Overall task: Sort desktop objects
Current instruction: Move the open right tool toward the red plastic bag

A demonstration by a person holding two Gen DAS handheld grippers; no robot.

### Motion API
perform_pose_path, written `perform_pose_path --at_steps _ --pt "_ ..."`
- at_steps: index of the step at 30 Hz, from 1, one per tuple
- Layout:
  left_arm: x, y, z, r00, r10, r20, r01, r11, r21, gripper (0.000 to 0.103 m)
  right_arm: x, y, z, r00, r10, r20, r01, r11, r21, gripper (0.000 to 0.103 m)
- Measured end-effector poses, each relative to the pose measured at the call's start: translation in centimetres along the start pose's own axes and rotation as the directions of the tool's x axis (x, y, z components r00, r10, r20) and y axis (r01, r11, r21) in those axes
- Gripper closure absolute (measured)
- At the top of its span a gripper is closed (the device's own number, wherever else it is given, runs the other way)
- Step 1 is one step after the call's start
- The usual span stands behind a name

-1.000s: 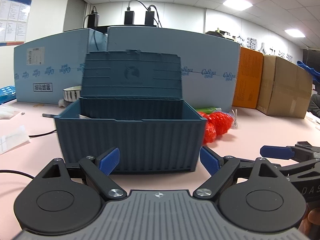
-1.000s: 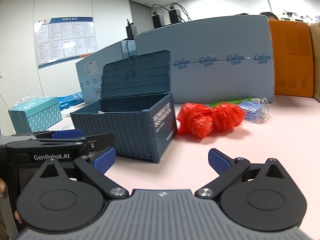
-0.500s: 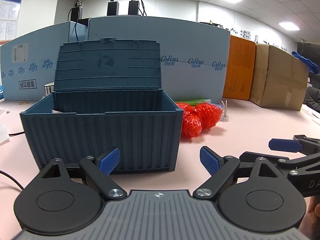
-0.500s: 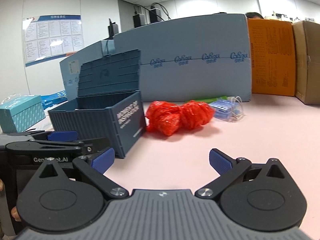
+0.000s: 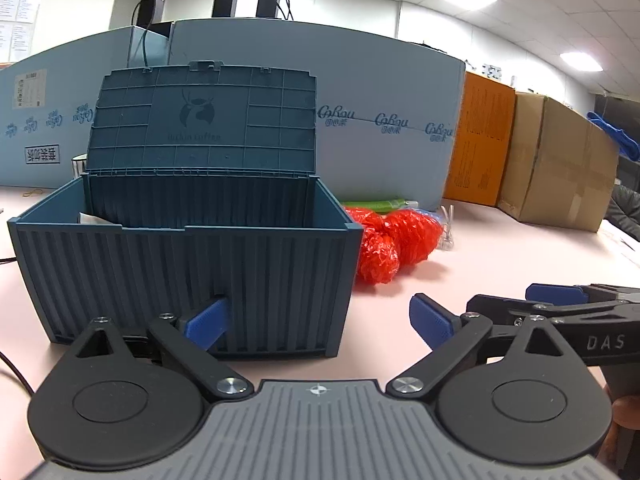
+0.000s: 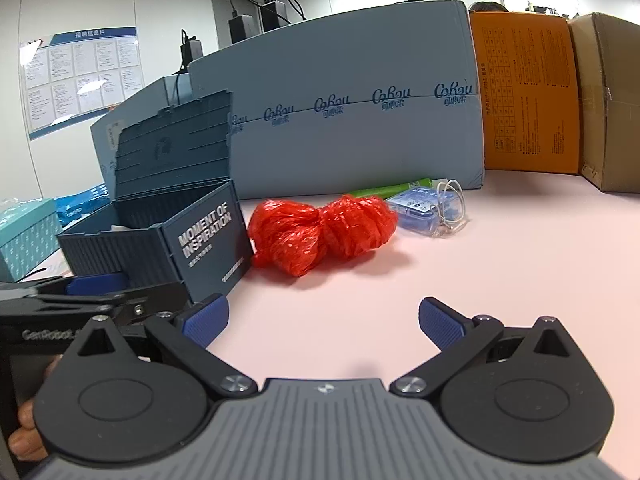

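Observation:
A dark blue ribbed storage box (image 5: 188, 276) (image 6: 168, 244) stands on the pink table with its lid tipped up and back. Right of it lies a crumpled red plastic bag (image 5: 392, 236) (image 6: 320, 228). Behind the bag rest a green tube (image 6: 392, 190) and a small clear blue packet (image 6: 424, 210) with a white string. My left gripper (image 5: 320, 320) hovers just before the box's front right corner, its jaws opening with nothing between them. My right gripper (image 6: 324, 320) is open over bare table, short of the red bag, nothing in it.
A long light blue carton (image 6: 352, 120), an orange box (image 6: 524, 92) and a brown cardboard box (image 5: 560, 172) wall off the back. A teal box (image 6: 24, 236) sits far left. A black cable (image 5: 12, 372) runs along the table at left.
Both grippers have shifted rightward along the table, so the box now sits further left in each view. The left jaws stand a little wider than before.

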State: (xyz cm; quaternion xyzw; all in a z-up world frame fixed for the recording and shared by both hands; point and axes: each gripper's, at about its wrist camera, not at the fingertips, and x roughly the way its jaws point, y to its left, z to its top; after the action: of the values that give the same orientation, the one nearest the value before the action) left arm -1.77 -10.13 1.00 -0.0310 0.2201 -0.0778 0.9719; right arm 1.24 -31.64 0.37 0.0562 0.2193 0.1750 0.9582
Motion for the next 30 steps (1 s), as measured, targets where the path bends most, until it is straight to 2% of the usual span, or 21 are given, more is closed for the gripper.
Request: perform_pose_path --at_steps 10,17,23,30 --pt "0.2 -0.1 -0.2 1.0 0.017 -0.022 -0.017 1.0 -0.009 0.006 2.5 -1.4 1.2 1.0 -0.022 -0.007 0.022 0.999 0.032 0.0" --pt "-0.3 -0.2 -0.7 1.0 -0.01 -0.017 0.01 1.0 0.009 0.001 4.6 -1.8 2.2 0.999 -0.036 -0.015 0.036 0.999 0.028 0.0" --pt "0.4 -0.5 -0.6 0.998 0.005 -0.065 -0.004 1.0 0.027 0.001 6.5 -2.1 3.0 0.998 -0.047 -0.03 0.048 0.999 0.02 0.0" --pt "0.8 -0.9 -0.6 0.995 -0.051 -0.08 0.055 0.997 0.049 0.001 8.8 -2.9 4.1 0.998 -0.057 -0.027 0.058 0.997 0.042 0.0"
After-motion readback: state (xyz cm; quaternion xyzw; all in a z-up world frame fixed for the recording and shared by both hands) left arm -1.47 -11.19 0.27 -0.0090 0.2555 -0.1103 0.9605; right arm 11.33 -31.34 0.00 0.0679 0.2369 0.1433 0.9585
